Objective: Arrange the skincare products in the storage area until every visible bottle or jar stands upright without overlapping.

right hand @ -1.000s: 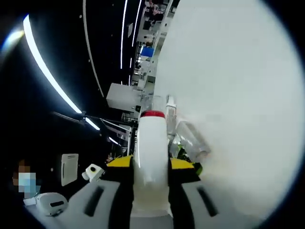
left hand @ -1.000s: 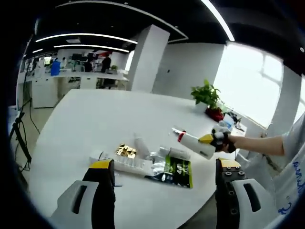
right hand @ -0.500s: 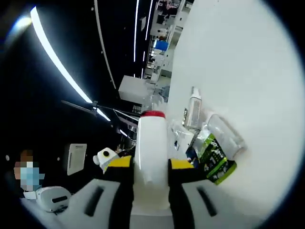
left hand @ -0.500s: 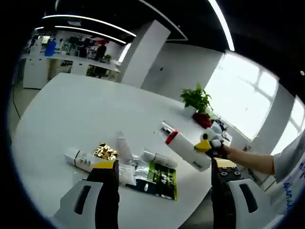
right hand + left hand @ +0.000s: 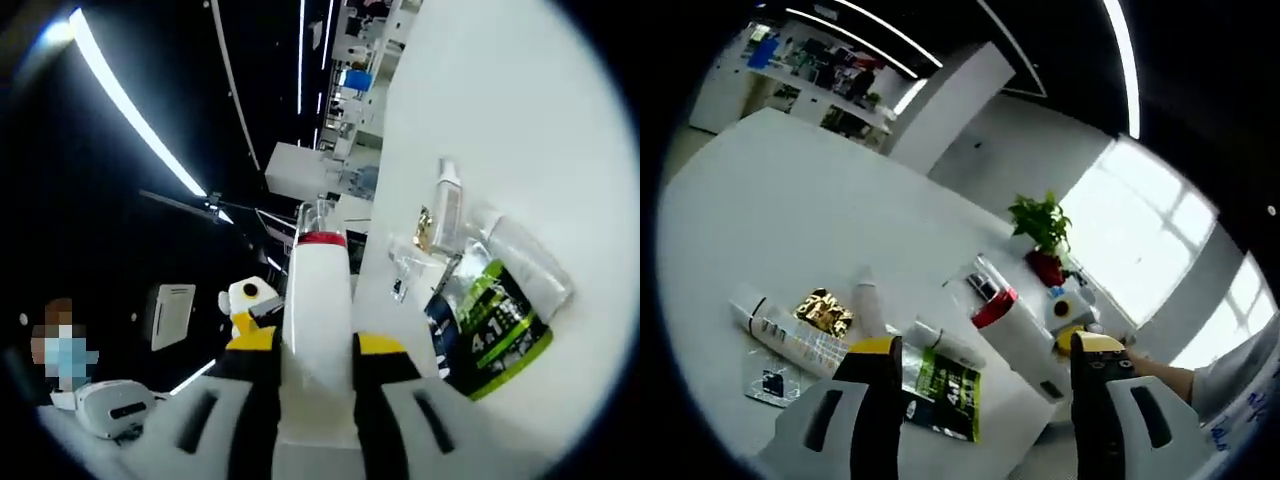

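My right gripper [image 5: 318, 345] is shut on a white bottle with a red collar and clear cap [image 5: 318, 300]. The bottle is held tilted in the air, off the white table [image 5: 540, 120]. In the left gripper view that bottle [image 5: 1012, 328] pokes in from the right, held by the right gripper [image 5: 1068, 325], just above the product pile. My left gripper [image 5: 985, 350] is open and holds nothing. On the table lie a green sachet [image 5: 945, 385], a clear bottle [image 5: 950, 345], a small white bottle [image 5: 868, 298], a gold packet [image 5: 823, 310] and a white tube [image 5: 785, 330].
A silver sachet [image 5: 770, 380] lies beside the tube, near the table edge. A potted plant [image 5: 1040, 225] stands at the far side. The green sachet [image 5: 490, 335], clear bottle [image 5: 535, 265] and small bottle [image 5: 447, 205] cluster right of the held bottle.
The right gripper has carried the white bottle closer to the left gripper and over the product pile. Both cameras have tilted and moved. The left gripper stays open.
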